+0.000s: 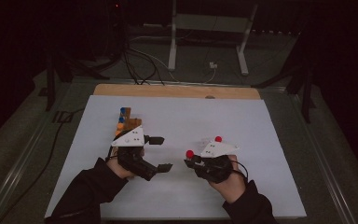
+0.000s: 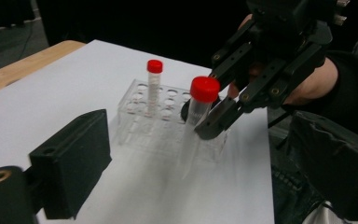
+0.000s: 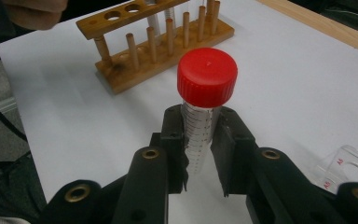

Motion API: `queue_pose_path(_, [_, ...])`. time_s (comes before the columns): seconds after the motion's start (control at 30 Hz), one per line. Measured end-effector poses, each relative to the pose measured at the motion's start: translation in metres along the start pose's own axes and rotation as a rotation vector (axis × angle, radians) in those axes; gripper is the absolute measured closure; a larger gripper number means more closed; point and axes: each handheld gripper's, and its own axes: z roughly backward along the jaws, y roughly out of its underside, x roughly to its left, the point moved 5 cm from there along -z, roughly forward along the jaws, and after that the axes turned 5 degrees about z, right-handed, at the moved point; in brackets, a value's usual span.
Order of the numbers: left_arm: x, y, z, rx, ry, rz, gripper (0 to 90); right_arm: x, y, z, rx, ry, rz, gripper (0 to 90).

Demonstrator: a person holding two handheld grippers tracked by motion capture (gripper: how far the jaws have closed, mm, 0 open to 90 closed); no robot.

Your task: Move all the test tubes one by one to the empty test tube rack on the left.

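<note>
The right gripper [image 3: 199,154] clamps a red-capped tube [image 3: 204,102] upright between its jaws, cap above at twelve o'clock. The left gripper [image 1: 159,153] stands wide, empty, at nine o'clock.

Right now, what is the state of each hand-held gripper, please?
Left hand-held gripper: open, holding nothing.
Right hand-held gripper: shut on a red-capped tube.

My black right gripper [image 3: 200,149] clasps a clear graduated plastic tube with a red screw cap [image 3: 207,77]; behind it stands a brown wooden peg rack [image 3: 168,42] on the white sheet [image 3: 307,79].
</note>
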Motion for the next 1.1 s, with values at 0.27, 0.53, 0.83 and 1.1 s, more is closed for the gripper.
queue_pose_path(0.27, [-0.005,-0.004,-0.012,-0.006,0.011,-0.019,23.1,0.004,-0.001,-0.002,0.0,-0.014,0.003,75.4])
queue_pose_path(0.53, [-0.008,-0.006,-0.025,-0.003,0.016,-0.037,41.7,0.008,-0.001,-0.004,0.004,-0.027,0.007,75.4])
queue_pose_path(0.83, [-0.009,-0.004,-0.037,0.012,0.023,-0.049,59.2,0.009,-0.001,-0.004,0.001,-0.034,0.01,75.4])
queue_pose_path(1.1, [-0.009,-0.004,-0.044,0.021,0.041,-0.051,69.6,0.01,-0.002,-0.004,-0.003,-0.035,0.011,75.4])
